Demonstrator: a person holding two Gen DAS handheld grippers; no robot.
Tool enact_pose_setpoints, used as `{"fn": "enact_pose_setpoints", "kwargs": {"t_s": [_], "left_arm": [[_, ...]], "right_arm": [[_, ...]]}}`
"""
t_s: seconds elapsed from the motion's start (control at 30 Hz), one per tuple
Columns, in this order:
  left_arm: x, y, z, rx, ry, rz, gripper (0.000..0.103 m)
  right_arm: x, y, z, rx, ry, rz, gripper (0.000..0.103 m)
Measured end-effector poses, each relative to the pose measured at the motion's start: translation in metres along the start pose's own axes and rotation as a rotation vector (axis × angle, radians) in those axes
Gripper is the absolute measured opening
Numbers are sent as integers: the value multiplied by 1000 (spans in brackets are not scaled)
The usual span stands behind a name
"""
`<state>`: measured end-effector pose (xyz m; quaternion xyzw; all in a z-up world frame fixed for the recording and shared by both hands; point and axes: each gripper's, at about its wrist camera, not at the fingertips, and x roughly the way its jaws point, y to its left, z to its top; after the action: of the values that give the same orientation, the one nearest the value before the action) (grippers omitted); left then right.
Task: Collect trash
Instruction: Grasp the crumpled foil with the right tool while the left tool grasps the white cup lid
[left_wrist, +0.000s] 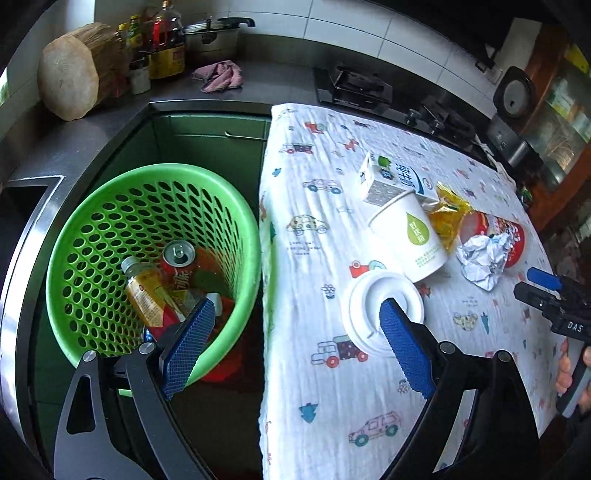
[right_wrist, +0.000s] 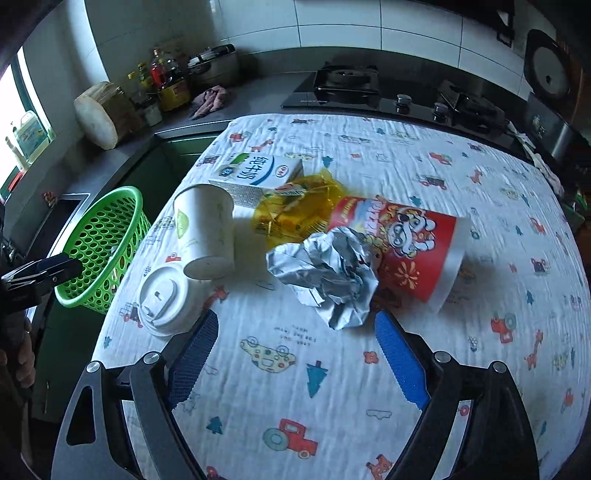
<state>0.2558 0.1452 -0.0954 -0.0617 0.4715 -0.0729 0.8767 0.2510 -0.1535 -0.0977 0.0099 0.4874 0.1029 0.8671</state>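
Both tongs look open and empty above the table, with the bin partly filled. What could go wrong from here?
1. The crumpled foil leans on the red tub; closing the right tongs on it could roll the tub.
2. The white lid lies flat near the cloth's edge; the left tongs may pinch fabric or knock it off.
3. The green basket sits below table level, so an early drop could miss.

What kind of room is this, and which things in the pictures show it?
Most likely a home kitchen. A gas stove is set into the dark counter, a metal pot and sauce bottles stand in the corner, and a thick round wooden chopping block leans nearby.
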Motion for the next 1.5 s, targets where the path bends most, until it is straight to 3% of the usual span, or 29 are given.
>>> {"fn": "enact_pose_setpoints", "kwargs": {"t_s": [0.77,0.8,0.87,0.93,1.03,1.17,1.27,1.5], "left_arm": [[34,-35,-15,145,101,-58,90],[36,-37,-15,153,106,-64,90],[39,-42,-16,171,112,-74,90],[42,-47,-16,190,119,-83,90],[48,-53,-15,207,126,-97,90],[58,-60,-13,220,134,-115,90],[65,-66,-11,227,136,-107,96],[78,-83,-12,267,148,-111,96]], "right_arm": [[73,-37,21,153,9,36,83],[74,-37,22,153,8,36,80],[78,-37,24,158,12,40,63],[79,-37,25,168,12,44,52],[79,-37,25,173,5,42,42],[72,-37,23,175,-9,37,36],[65,-38,21,176,-19,40,35],[44,-36,11,168,-38,59,34]]}}
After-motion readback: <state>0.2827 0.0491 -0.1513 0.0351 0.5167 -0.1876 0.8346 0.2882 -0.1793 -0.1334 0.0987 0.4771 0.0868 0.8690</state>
